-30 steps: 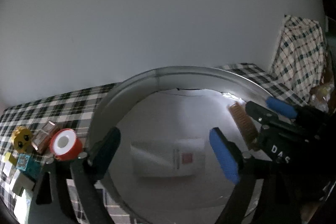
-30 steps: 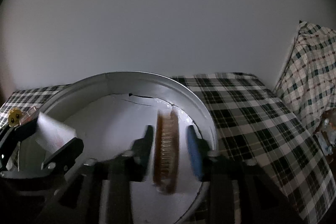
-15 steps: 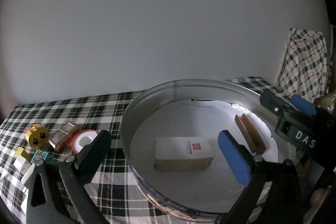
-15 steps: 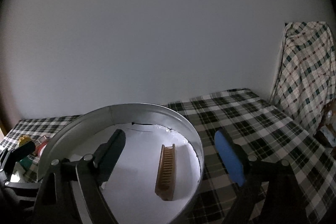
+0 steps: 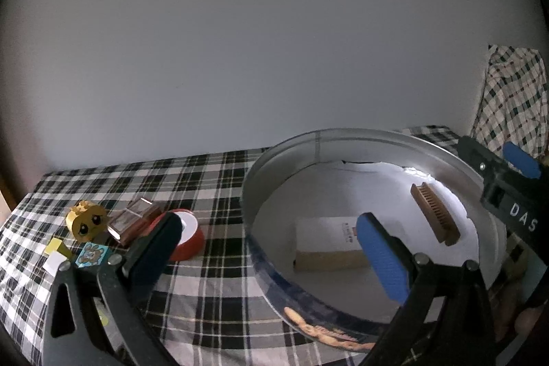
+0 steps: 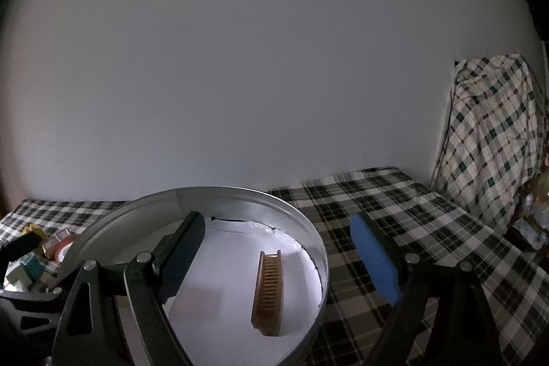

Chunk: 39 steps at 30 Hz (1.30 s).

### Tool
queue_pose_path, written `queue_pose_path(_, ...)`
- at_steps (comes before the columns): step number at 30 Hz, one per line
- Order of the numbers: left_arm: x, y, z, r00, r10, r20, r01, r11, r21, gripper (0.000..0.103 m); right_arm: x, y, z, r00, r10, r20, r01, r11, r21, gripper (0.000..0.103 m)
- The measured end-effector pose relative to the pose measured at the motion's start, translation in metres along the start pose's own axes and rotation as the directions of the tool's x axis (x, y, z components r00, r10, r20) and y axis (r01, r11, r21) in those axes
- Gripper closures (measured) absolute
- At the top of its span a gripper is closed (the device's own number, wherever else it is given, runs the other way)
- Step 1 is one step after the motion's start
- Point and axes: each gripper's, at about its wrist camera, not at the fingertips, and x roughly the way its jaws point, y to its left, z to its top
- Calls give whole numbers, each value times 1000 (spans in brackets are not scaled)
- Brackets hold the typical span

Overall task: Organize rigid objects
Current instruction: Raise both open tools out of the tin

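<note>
A round metal tin [image 5: 319,143] with a white lining stands on the plaid cloth. Inside it lie a white box [image 5: 326,235] and a wooden comb [image 5: 434,216]. My left gripper [image 5: 268,222] hangs open over the tin's near left rim, with nothing between its fingers. In the right wrist view my right gripper [image 6: 277,222] is open above the tin's [image 6: 240,194] right side. The comb [image 6: 269,290] lies loose below it on the lining. Left of the tin sit a red tape roll [image 5: 187,235], a clear brown case [image 5: 132,222], a yellow toy face [image 5: 85,220] and a teal tile [image 5: 91,254].
The checked tablecloth [image 5: 212,280] runs back to a plain white wall. A plaid-draped object [image 6: 494,132] stands at the far right, with dark clutter [image 6: 528,228] below it. Small yellow and white pieces [image 5: 56,249] lie near the left edge.
My right gripper let go of the comb, opened wide and drew back; the comb now lies in the tin. The left gripper pulled back from the box to the tin's near rim.
</note>
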Motion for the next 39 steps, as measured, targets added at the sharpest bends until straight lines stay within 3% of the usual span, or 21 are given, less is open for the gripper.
queue_pose_path(24, -22, 54, -21, 999, -18, -50, 15, 998, -57, 0, -28, 44, -13, 997, 70, -16, -71, 995, -74, 14)
queue_pose_path(39, -33, 76, -26, 999, -2, -35, 0, 999, -53, 0, -47, 67, -19, 994, 109, 0, -108, 990, -95, 14)
